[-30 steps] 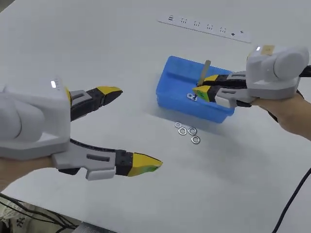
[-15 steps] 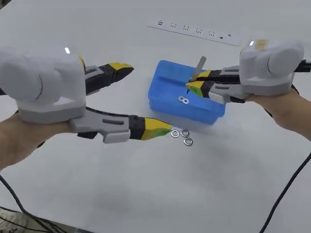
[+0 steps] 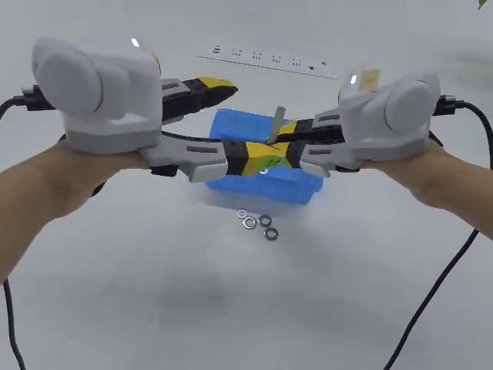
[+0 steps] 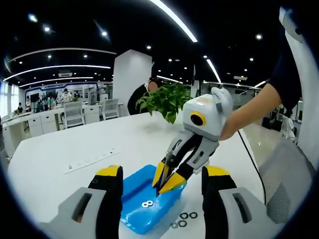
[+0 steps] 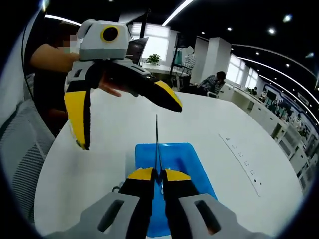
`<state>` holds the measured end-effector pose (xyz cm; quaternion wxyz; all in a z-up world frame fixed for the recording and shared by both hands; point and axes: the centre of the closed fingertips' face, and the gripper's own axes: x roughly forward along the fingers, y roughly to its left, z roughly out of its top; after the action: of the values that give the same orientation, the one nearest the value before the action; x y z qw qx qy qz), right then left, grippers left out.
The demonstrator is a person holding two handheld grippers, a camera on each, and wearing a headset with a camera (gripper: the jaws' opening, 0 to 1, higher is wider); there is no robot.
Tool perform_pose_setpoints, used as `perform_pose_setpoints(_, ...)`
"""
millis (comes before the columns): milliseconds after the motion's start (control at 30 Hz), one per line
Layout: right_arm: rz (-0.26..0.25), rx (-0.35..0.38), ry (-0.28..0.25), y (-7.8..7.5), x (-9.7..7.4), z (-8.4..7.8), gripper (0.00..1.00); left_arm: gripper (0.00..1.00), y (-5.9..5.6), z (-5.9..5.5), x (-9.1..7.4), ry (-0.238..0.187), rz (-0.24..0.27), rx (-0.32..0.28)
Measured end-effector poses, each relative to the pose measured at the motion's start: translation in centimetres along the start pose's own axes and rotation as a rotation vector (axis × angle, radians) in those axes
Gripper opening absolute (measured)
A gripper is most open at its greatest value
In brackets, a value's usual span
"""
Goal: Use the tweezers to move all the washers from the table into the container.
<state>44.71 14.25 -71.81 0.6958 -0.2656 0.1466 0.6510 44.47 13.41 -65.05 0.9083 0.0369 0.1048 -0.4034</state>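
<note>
Head view: right gripper [image 3: 277,151] is clamping tweezers [image 3: 279,123] over the blue container [image 3: 229,127]; four washers [image 3: 258,223] are lying on the table [image 3: 231,308] just beside it, on the person's side. Left gripper view: left gripper [image 4: 162,172], jaws apart, is facing the container, which is holding two washers [image 4: 147,204]. Right gripper view: tweezers are pointing out over the container.

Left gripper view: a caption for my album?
Right gripper holds tweezers over the blue container; washers lie on the table.

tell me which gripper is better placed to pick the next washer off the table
Right. The right gripper is shut on the tweezers over the blue container, with four washers on the table just beside it. The left gripper is open and empty, so it seems worse placed.
</note>
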Motion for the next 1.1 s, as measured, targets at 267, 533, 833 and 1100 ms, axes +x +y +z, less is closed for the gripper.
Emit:
perform_pose_setpoints(267, 0.005, -0.031, 0.013, 0.4, -0.3, -0.1, 0.08, 0.43, -1.1, 0.1, 1.6, 0.044, -0.095, 0.093)
perform_pose_setpoints(533, 0.002, -0.03, 0.006, 0.3, -0.4, 0.1, 0.08, 0.19, -2.6, 0.7, 1.5, 0.045, -0.179, 0.112)
perform_pose_setpoints(833, 0.006, -0.061, 0.022, 0.6, -0.5, 0.0, 0.08, 0.08, -2.8, 0.4, 1.3, 0.078, -0.186, 0.193)
perform_pose_setpoints(1100, -0.032, -0.054, 0.015, -0.1, -0.9, 0.5, 0.11, 0.05, -2.1, 1.1, 1.3, 0.067, -0.14, 0.246)
